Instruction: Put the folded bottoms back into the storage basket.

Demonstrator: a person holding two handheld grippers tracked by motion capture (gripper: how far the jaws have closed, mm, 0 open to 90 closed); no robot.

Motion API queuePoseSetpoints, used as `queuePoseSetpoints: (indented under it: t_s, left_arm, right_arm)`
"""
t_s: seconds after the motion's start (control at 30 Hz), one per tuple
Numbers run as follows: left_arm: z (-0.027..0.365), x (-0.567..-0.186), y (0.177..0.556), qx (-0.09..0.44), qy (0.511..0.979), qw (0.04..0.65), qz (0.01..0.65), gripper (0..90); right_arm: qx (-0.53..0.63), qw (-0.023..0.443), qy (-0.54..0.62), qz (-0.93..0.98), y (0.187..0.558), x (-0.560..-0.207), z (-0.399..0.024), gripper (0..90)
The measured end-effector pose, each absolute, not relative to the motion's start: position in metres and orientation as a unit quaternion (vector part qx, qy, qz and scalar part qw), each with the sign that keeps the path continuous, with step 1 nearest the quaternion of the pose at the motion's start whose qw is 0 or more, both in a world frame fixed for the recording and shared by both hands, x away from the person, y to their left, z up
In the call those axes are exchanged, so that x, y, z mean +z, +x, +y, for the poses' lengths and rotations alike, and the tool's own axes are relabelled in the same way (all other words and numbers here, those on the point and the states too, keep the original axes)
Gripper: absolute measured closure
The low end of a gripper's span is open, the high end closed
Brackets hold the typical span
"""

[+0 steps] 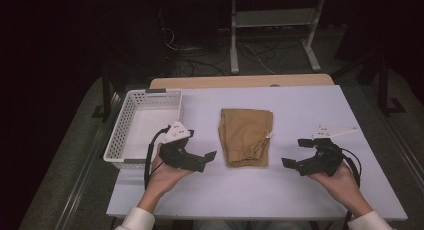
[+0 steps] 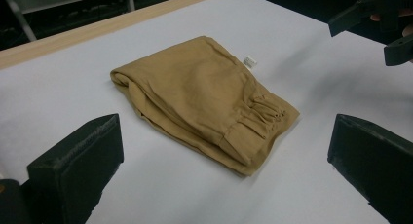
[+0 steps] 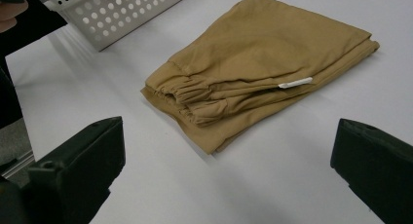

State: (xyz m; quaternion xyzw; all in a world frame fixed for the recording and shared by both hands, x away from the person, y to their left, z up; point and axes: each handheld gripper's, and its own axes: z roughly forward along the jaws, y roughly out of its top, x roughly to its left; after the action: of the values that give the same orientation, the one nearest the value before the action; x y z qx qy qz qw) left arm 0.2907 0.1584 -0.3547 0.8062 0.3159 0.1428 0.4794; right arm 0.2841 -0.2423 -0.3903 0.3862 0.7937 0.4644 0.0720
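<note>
The folded tan garment point(image 1: 246, 136) lay flat in the middle of the white worktop point(image 1: 300, 110), between both tools. The left tool point(image 1: 197, 157) and the right tool point(image 1: 295, 155) were released, jaws wide apart and empty, facing it from each side, probably to take it together. The white basket point(image 1: 142, 125) stood left, apparently to receive it.

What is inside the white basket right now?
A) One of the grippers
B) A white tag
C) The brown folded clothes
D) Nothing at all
D: in the high view the white basket has a bare floor, while the folded brown clothes lie on the table to its right, between the open left gripper and open right gripper.
</note>
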Motion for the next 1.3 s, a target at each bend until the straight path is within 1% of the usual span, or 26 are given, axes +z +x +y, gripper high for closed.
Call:
queuePoseSetpoints:
  t_s: [0.63,1.3]
  left_arm:
    - [0.151,-0.343,0.317,0.148,0.807,0.473,0.321,0.5]
    - [0.144,-0.347,0.348,0.139,0.81,0.459,0.338,0.5]
  right_arm:
    - [0.463,0.062,0.381,0.798,0.297,-0.385,-0.231,0.0]
    - [0.461,0.052,0.381,0.8,0.315,-0.383,-0.217,0.0]
